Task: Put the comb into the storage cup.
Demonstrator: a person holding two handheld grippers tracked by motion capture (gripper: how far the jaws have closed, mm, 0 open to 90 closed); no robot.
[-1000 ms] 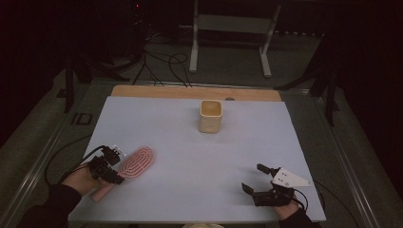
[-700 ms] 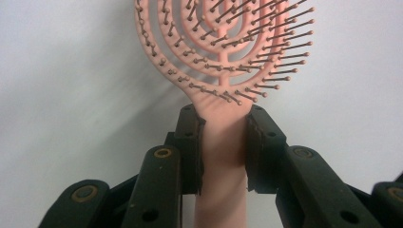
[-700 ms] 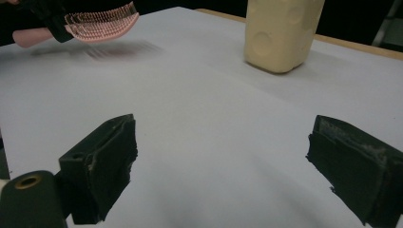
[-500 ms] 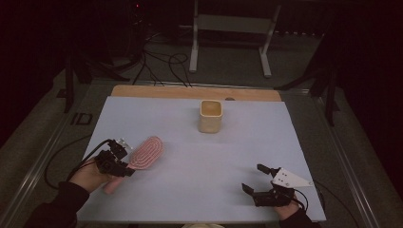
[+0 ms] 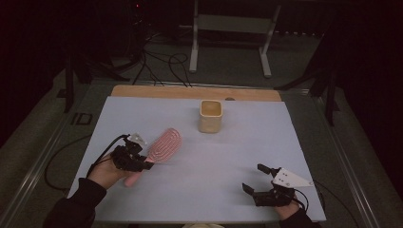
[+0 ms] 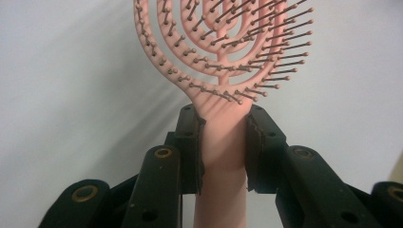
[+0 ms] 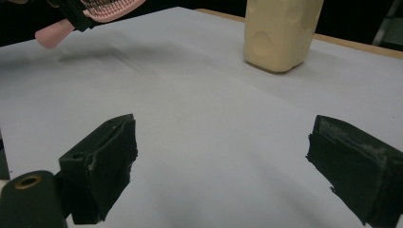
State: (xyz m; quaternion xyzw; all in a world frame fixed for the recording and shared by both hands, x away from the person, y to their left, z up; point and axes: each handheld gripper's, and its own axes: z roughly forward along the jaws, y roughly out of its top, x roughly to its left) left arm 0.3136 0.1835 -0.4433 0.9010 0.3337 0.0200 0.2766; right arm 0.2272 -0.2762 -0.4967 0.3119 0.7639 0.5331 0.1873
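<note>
The left hand-held gripper (image 5: 142,164) clamps the handle of a pink plastic hairbrush with a vented oval head of ball-tipped bristles (image 6: 223,71), holding it at the left side of the pale blue-topped bench (image 5: 237,156), head angled toward the far side. A cream, square-mouthed cup (image 5: 210,115) stands well apart near the far edge. The right hand-held gripper (image 5: 256,178) rests at the near right with jaws spread wide and empty
</note>
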